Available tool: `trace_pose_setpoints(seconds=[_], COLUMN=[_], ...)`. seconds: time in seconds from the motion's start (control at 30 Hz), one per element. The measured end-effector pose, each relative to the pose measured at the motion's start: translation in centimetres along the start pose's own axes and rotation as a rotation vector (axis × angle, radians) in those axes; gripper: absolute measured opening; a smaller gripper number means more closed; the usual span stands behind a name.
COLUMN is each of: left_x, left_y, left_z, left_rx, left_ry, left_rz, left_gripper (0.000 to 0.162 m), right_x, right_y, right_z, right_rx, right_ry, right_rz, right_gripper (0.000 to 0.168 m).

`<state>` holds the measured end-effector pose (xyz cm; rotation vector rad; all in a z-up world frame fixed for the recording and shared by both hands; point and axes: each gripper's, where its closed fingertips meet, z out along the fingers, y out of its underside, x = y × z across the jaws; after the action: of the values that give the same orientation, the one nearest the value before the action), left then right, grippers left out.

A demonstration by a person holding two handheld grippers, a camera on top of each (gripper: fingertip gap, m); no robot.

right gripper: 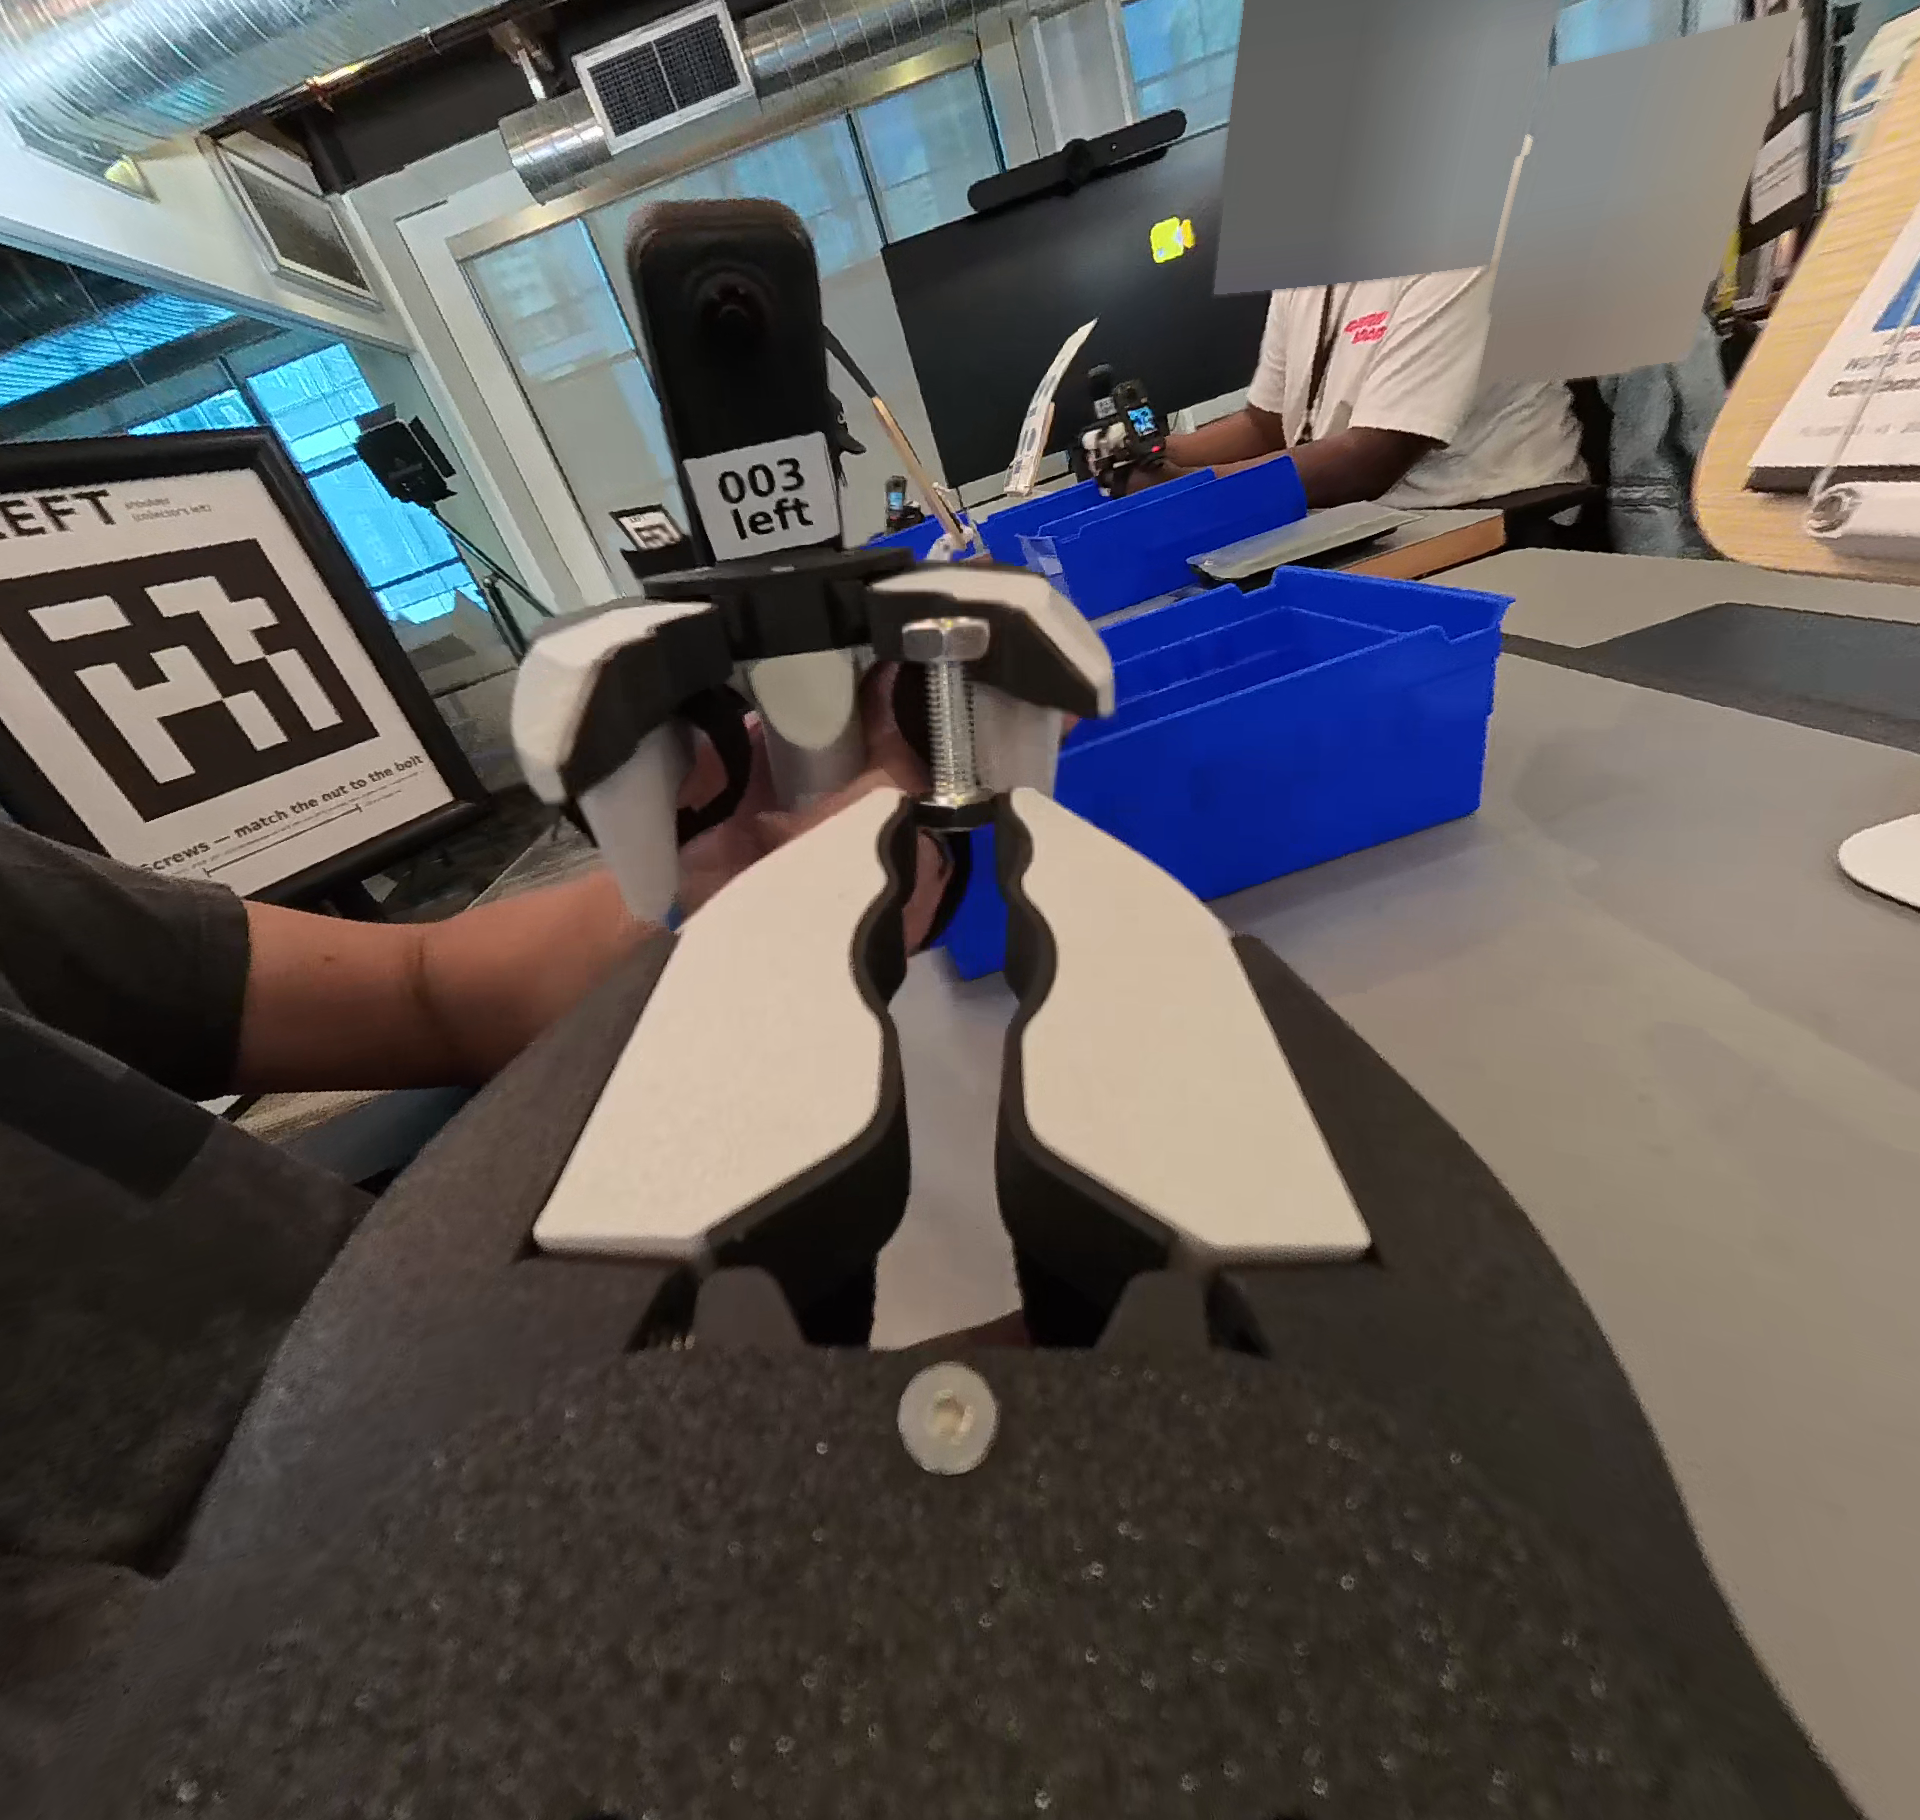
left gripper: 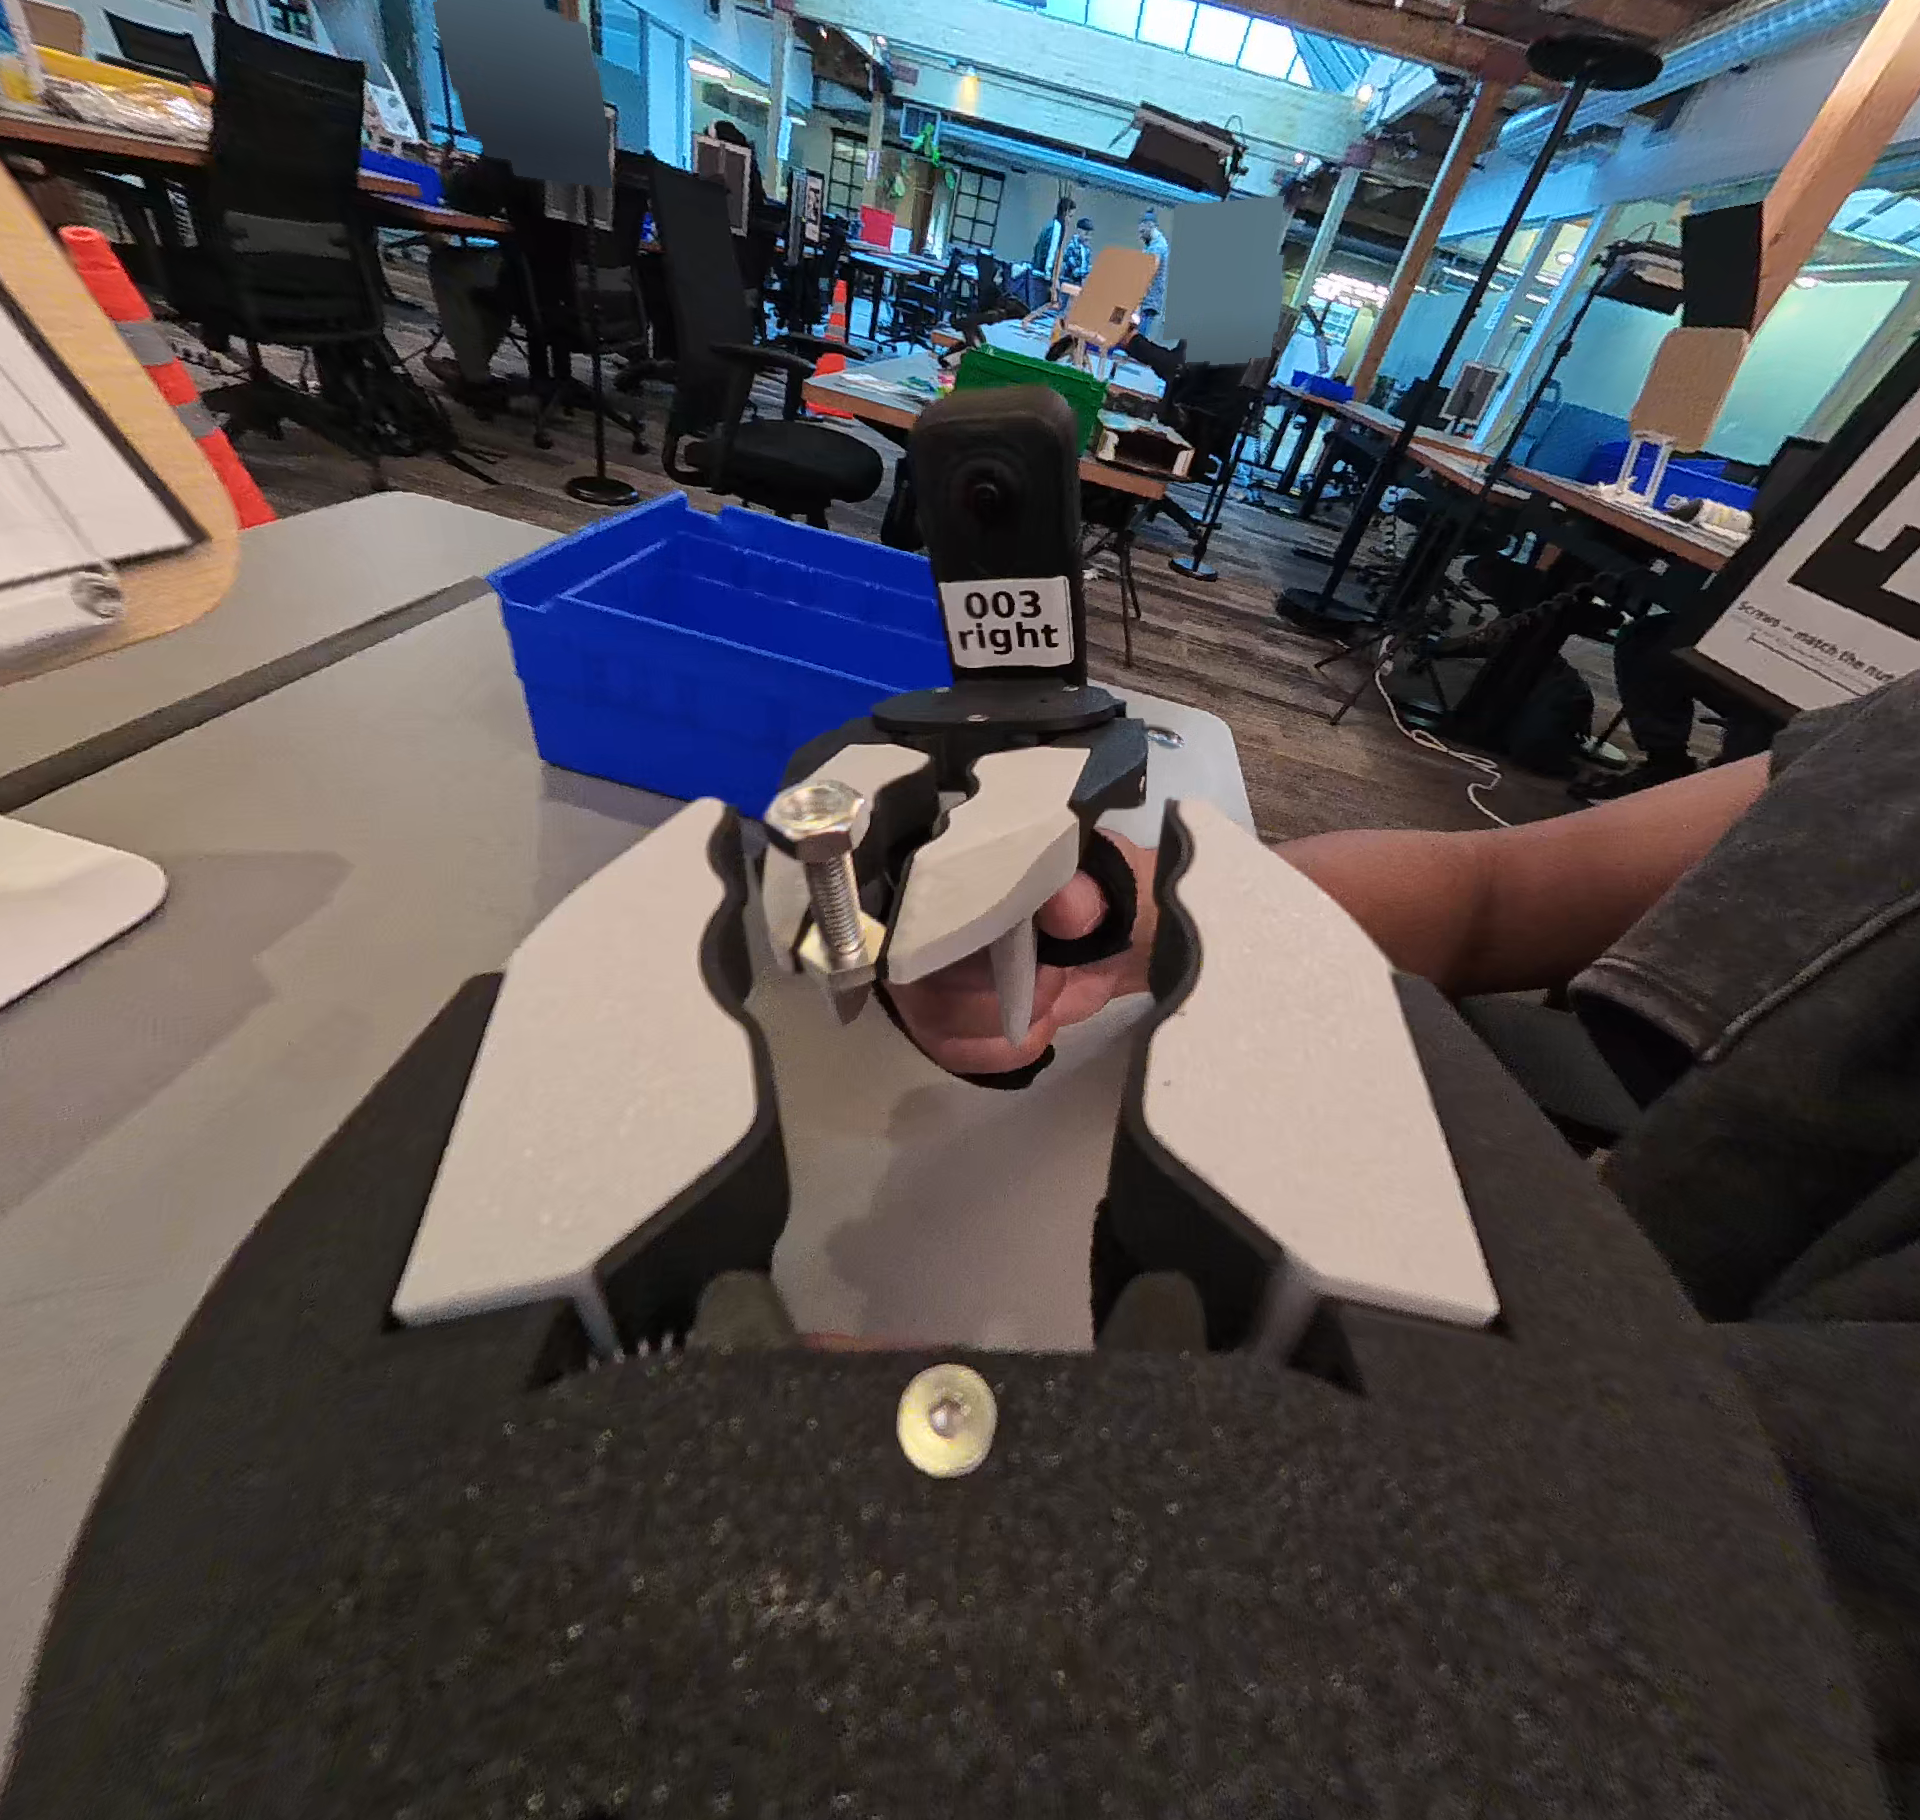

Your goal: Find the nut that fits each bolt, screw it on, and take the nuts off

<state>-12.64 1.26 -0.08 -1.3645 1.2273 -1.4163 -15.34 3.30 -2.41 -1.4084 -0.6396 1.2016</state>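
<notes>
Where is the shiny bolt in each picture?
Left wrist view: the bolt stands near the middle, head up, between the fingers of the right gripper.
Right wrist view: the bolt rises just above this gripper's fingertips.
Shared landmark: the blue bin behind it.

Two wide-angle views, each mounted low behind its own fingers and looking forward along them. Left wrist view: faces the right gripper (left gripper: 940,981) head-on at close range, open workshop beyond. Right wrist view: faces the left gripper (right gripper: 831,794) head-on, equally close, framed marker board (right gripper: 187,669) and windows behind. Pointed at each other over the grey surface (left gripper: 312,939). Shared between both: the bolt (left gripper: 831,887) midway, the blue bin (left gripper: 717,648) seen from opposite sides, the same surface.
</notes>
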Motion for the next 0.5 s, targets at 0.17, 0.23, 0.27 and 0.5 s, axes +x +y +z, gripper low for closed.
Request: trace_pose_setpoints(seconds=[0.17, 0.23, 0.27, 0.5], left_x=[-0.2, -0.1, -0.1, -0.5], left_y=[-1.1, -0.9, -0.7, 0.0], left_z=[-1.0, -0.8, -0.6, -0.2], left_rx=[0.037, 0.033, 0.028, -0.003], left_ry=[-0.026, -0.024, -0.027, -0.033], left_rz=[0.010, 0.011, 0.013, 0.015], left_gripper=[0.075, 0.078, 0.079, 0.079], right_x=[1.3, 1.3, 1.2, 0.6], right_y=[0.0, 0.1, 0.2, 0.5], right_z=[-0.5, -0.4, -0.3, 0.2], right_rx=[-0.006, -0.008, -0.016, -0.022], right_ry=[0.055, 0.050, 0.048, 0.027], right_rz=[0.013, 0.015, 0.012, 0.007], right_gripper=[0.014, 0.014, 0.014, 0.014])
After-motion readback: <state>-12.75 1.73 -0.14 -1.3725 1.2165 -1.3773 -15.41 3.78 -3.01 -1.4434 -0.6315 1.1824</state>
